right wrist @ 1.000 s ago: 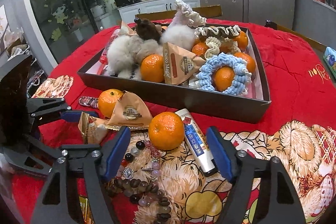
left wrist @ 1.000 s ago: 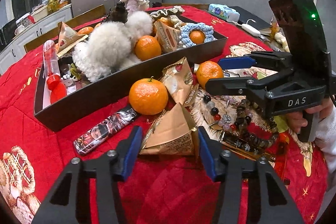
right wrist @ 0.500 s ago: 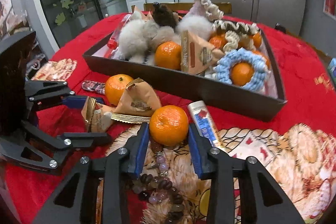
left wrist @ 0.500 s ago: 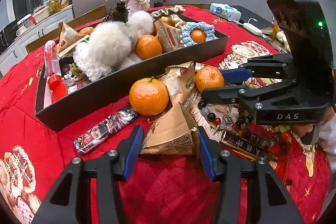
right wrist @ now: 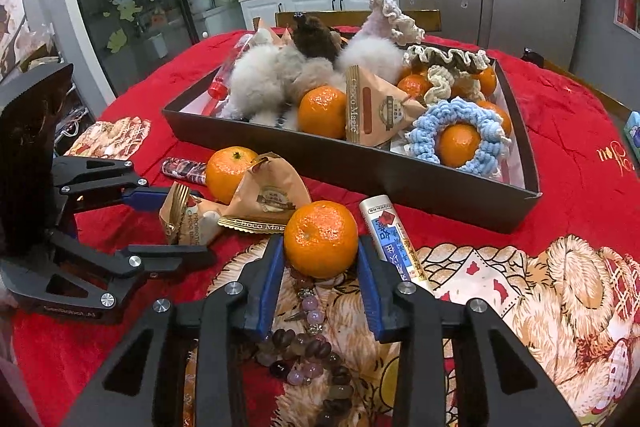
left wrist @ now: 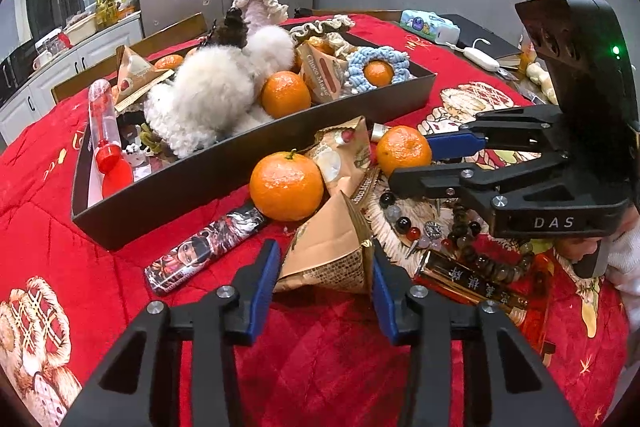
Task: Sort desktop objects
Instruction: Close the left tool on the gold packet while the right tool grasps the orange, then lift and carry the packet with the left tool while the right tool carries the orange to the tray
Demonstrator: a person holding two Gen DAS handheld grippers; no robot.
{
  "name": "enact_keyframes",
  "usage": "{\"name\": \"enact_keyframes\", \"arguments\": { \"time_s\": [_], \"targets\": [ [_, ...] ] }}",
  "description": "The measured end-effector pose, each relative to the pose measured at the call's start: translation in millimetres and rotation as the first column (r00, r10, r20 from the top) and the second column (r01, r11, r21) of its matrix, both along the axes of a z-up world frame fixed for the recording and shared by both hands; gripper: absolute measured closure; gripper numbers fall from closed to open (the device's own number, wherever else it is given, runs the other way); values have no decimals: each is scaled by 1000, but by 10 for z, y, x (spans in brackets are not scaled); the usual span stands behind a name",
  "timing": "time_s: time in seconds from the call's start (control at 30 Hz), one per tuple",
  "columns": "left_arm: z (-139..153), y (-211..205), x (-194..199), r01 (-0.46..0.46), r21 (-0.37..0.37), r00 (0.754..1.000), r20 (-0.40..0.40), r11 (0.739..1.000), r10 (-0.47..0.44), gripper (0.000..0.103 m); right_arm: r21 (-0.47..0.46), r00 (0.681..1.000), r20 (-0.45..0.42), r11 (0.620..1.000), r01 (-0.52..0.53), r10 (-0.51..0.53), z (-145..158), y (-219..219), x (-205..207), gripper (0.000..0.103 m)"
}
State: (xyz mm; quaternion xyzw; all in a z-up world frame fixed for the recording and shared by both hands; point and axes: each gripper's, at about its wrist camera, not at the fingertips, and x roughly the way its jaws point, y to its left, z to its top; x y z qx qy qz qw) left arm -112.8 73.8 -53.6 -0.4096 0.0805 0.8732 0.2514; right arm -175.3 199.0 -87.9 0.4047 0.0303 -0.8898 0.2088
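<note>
Right gripper (right wrist: 321, 259): blue pads clamped on both sides of a mandarin (right wrist: 321, 238) sitting on the red tablecloth (right wrist: 568, 183), just in front of the dark tray (right wrist: 420, 183). Bead bracelet (right wrist: 308, 343) lies under and behind it, between the fingers. White tube (right wrist: 394, 241) with blue label and Chinese print is just right of the mandarin, touching the right pad.

Left gripper (left wrist: 324, 267): pads pressed against both sides of a tan triangular snack pouch (left wrist: 332, 251) on the cloth; looks clamped on it. From the right wrist view the same pouch (right wrist: 192, 219) reads "PROBIOTIC CHOC BALL".

Other readable text: second pouch (right wrist: 268, 197) near the tray has "Choco Magic" along its serrated edge; a third one (right wrist: 372, 109) inside the tray also says "Choco Magic". Right gripper body (left wrist: 556, 187) is marked "DAS". Amber item (left wrist: 472, 281) beside the left gripper carries gold Chinese characters, too small to read.

Second loose mandarin (left wrist: 286, 186) sits beside a printed tube (left wrist: 206, 251) with a cartoon face. Tray holds a fluffy white plush (left wrist: 212, 103), more mandarins, and a blue crochet ring (right wrist: 464, 139) around one.
</note>
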Motion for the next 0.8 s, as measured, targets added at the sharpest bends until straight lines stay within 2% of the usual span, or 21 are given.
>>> {"name": "enact_keyframes", "arguments": {
  "time_s": [0.43, 0.8],
  "targets": [
    [127, 20, 125, 36, 13, 998, -52, 999, -35, 64, -6, 1000, -22, 1000, 6, -6, 77, -49, 61, 69],
    [449, -35, 243, 19, 37, 991, -136, 999, -14, 63, -37, 995, -98, 999, -3, 0, 308, -95, 206, 69]
  ]
}}
